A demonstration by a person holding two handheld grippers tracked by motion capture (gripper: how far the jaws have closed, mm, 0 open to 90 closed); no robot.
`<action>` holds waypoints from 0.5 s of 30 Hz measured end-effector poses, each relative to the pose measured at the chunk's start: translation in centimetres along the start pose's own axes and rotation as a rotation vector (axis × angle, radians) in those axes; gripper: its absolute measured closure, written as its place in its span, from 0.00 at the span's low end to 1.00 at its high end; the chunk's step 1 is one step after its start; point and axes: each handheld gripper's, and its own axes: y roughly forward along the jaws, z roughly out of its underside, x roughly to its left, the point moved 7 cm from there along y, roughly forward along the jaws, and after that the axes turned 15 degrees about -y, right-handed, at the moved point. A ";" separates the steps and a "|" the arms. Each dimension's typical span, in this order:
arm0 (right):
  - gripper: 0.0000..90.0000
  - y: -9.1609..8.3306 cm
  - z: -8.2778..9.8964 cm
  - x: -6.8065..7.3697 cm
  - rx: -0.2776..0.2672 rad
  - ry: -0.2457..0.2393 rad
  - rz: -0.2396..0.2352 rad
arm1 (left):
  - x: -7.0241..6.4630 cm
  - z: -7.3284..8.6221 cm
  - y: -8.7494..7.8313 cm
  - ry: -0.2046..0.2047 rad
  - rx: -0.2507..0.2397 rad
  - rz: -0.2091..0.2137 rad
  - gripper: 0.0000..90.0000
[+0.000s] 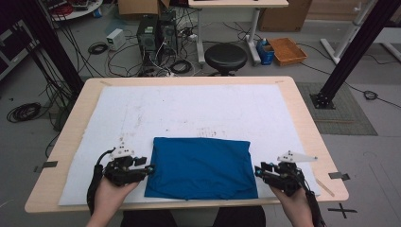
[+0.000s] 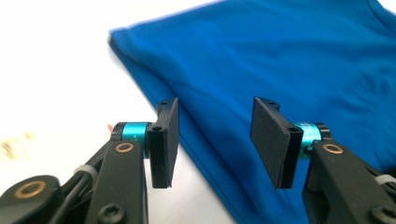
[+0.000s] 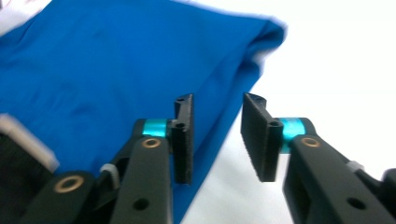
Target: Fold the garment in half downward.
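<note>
Flanking the folded blue cloth [image 1: 201, 168] at six o'clock on the white surface [image 1: 189, 109], we hold left tongs [image 1: 150, 169] and right tongs [image 1: 257, 171] open, empty; a shallow bite could drag apart the fold.

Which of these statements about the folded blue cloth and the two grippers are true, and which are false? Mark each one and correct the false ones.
1. The blue cloth lies folded on the white sheet. True.
2. The left gripper is clamped on the cloth. False: its jaws stand apart, nothing pressed between them.
3. The right gripper is at the cloth's right edge. True.
4. The cloth is red. False: it is blue.
5. A black stool stands beyond the table. True.
6. The right gripper's jaws are shut. False: there is a gap between them.
</note>
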 end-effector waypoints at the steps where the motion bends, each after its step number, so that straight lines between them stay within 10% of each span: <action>1: 0.66 0.5 -0.5 -0.6 -0.001 0.014 0.009 | 0.3 -0.6 0.4 -0.009 -0.005 -0.003 0.57; 10: 0.55 6.5 -3.7 -5.9 0.007 0.159 0.033 | 3.2 -4.4 5.2 -0.092 -0.016 -0.078 0.52; 15: 0.69 8.9 -3.3 -6.1 0.069 0.152 0.020 | 4.2 -4.6 6.7 -0.109 0.005 -0.112 0.51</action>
